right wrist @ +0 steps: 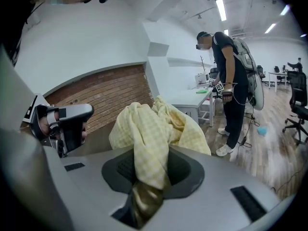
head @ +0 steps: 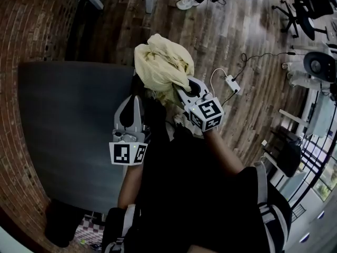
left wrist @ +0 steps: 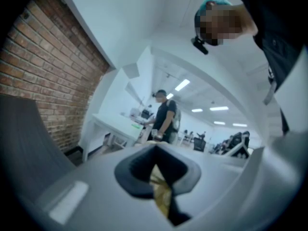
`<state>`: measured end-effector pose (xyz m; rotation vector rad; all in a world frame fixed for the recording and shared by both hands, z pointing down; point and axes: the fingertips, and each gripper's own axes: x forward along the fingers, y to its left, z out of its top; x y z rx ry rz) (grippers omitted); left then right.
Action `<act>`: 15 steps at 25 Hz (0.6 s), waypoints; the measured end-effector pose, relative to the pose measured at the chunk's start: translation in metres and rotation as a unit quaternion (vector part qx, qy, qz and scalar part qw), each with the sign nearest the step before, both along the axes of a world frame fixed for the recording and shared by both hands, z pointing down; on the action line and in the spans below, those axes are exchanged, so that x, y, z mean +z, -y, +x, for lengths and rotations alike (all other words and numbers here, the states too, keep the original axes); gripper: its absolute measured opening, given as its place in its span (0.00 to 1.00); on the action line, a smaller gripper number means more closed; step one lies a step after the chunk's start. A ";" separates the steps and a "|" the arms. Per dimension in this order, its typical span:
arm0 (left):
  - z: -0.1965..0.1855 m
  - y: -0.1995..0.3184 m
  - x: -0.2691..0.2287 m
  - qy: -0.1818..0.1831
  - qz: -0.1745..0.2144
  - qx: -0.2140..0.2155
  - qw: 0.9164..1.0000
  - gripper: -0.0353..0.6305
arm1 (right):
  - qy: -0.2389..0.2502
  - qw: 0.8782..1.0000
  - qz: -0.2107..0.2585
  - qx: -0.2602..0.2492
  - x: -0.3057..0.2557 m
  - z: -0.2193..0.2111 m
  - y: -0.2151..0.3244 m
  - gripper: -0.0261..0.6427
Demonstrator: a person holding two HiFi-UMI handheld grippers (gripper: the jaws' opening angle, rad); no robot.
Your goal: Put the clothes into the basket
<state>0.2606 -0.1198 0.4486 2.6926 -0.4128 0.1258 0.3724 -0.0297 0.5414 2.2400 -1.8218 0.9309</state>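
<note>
Above the grey table, right tongs raised, clamped on yellow cloth; left tongs upright, pinching it too

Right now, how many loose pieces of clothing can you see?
1: the yellow checked cloth, bunched up in the air, pinched by the right tool and, at a lower corner, the left tool. Others may be hidden.
</note>
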 end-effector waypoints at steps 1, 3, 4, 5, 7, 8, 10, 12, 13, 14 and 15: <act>0.004 0.006 0.004 0.002 -0.003 0.001 1.000 0.06 | 0.003 1.000 -0.004 0.002 0.006 0.002 0.005 0.19; 0.011 0.017 0.012 0.005 -0.009 0.005 1.000 0.06 | 0.008 1.000 -0.013 0.008 0.016 0.006 0.013 0.19; 0.014 0.021 0.015 0.007 -0.011 0.006 1.000 0.06 | 0.010 1.000 -0.017 0.011 0.020 0.008 0.015 0.19; 0.016 0.025 0.019 0.010 -0.014 0.008 1.000 0.06 | 0.011 1.000 -0.021 0.014 0.024 0.010 0.018 0.19; 0.020 0.031 0.028 0.015 -0.017 0.011 1.000 0.06 | 0.013 0.999 -0.030 0.018 0.034 0.012 0.021 0.19; 0.023 0.033 0.032 0.018 -0.019 0.012 1.000 0.06 | 0.013 0.999 -0.036 0.019 0.040 0.013 0.023 0.19; 0.027 0.037 0.040 0.022 -0.021 0.017 0.999 0.06 | 0.015 0.998 -0.051 0.022 0.055 0.015 0.027 0.19; 0.031 0.042 0.048 0.025 -0.024 0.020 0.999 0.06 | 0.018 0.997 -0.068 0.027 0.073 0.018 0.032 0.19; 0.034 0.045 0.052 0.026 -0.027 0.021 0.999 0.06 | 0.021 0.996 -0.077 0.030 0.084 0.020 0.035 0.19; 0.037 0.048 0.056 0.027 -0.030 0.021 0.999 0.06 | 0.024 0.996 -0.085 0.032 0.095 0.022 0.038 0.19; 0.039 0.050 0.059 0.027 -0.033 0.022 0.999 0.06 | 0.028 0.995 -0.093 0.034 0.106 0.024 0.041 0.19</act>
